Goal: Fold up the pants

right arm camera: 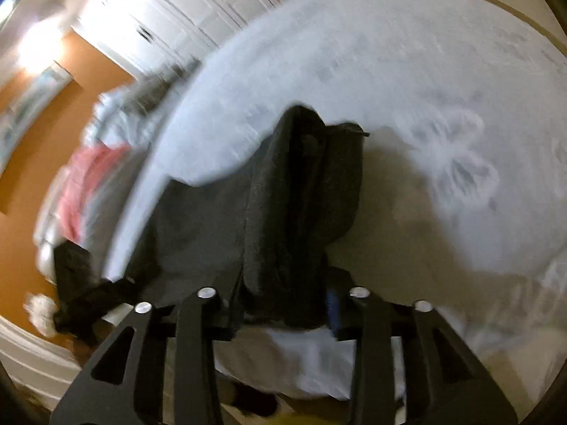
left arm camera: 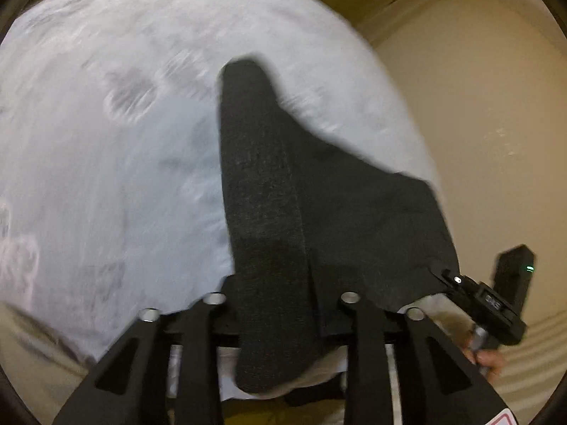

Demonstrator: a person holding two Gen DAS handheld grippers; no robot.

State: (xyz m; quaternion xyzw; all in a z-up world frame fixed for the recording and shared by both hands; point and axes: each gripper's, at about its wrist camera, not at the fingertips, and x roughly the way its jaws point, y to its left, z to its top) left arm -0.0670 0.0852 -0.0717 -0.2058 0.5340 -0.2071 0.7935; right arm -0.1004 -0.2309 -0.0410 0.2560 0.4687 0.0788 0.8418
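While both frames blur with motion, the left gripper (left arm camera: 283, 318) clamps a thick band of dark fabric between its fingers, and the right gripper (right arm camera: 283, 304) pinches a bunched fold of the same garment. One pair of pants (left arm camera: 269, 184) is in play: charcoal to near-black, with a coarse, felt-like knit. From the left wrist it runs as a long, narrow strip away from the fingers toward a rounded end, while a wider panel fans out to the right with a slanted edge. From the right wrist, the pants (right arm camera: 269, 205) hang in several vertical folds, a darker ridge standing up at the far end and a broad grey panel spreading left. They lie draped over one bed (left arm camera: 106, 163), spread with a pale blue-white cover bearing faint embossed patterns, among them a bow-like shape (right arm camera: 457, 163). Near the right edge of the left-wrist view, the second gripper's black body (left arm camera: 496, 304) shows, held in a hand (left arm camera: 487, 361). Beyond the bed's left side, the right-wrist view takes in an orange floor (right arm camera: 71, 81), white cabinet doors (right arm camera: 170, 3) and a heap of laundry with one pink piece (right arm camera: 88, 184).
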